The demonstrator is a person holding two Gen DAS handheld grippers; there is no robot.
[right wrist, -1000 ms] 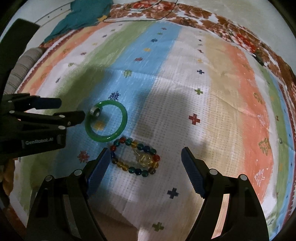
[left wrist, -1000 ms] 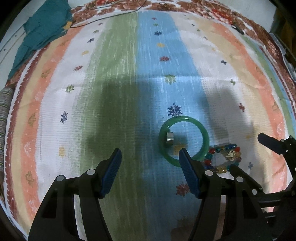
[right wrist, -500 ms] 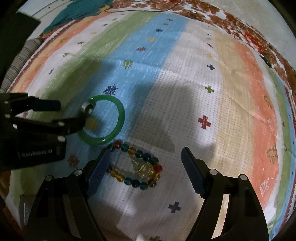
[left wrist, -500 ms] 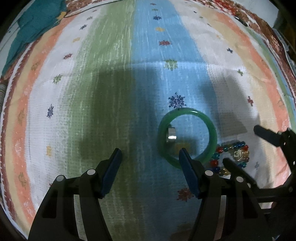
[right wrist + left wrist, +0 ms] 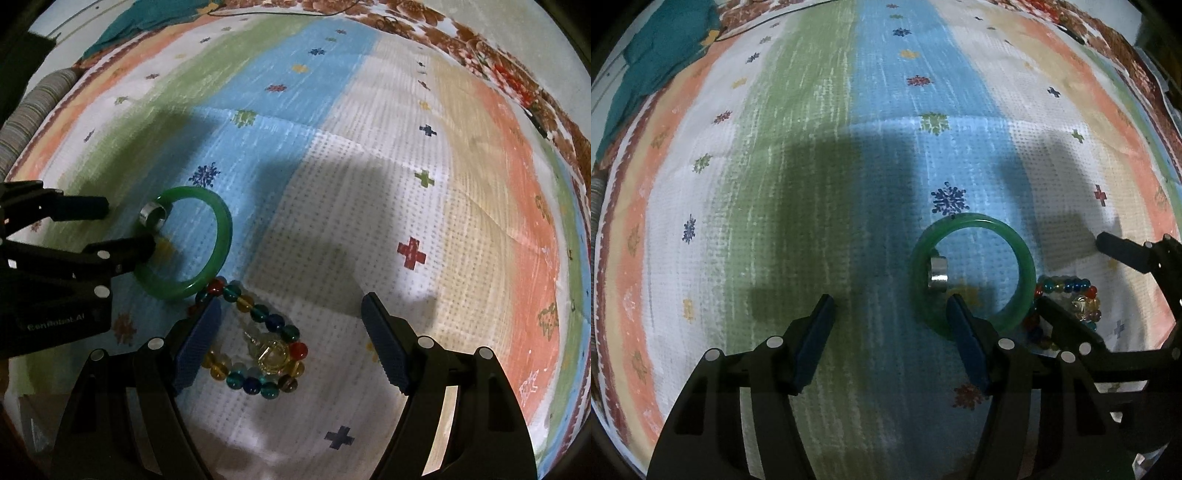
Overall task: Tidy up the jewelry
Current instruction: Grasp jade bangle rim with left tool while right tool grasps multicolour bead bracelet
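Left tongs (image 5: 888, 308): mine, empty, jaws just narrowing, part-open beside the glossy green jade-like bangle (image 5: 1027, 266).
Right tongs (image 5: 291, 308): wide, empty, over multicoloured glass-bead bracelet (image 5: 258, 347).
Bangle: silver ring (image 5: 153, 215) at nine o'clock.
Progress: nothing sorted yet.

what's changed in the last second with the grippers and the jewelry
Both grippers came down toward the cloth. The left gripper has just been closing, nothing between its jaws; the right gripper is open over the bead bracelet. Bangle and ring stayed put.
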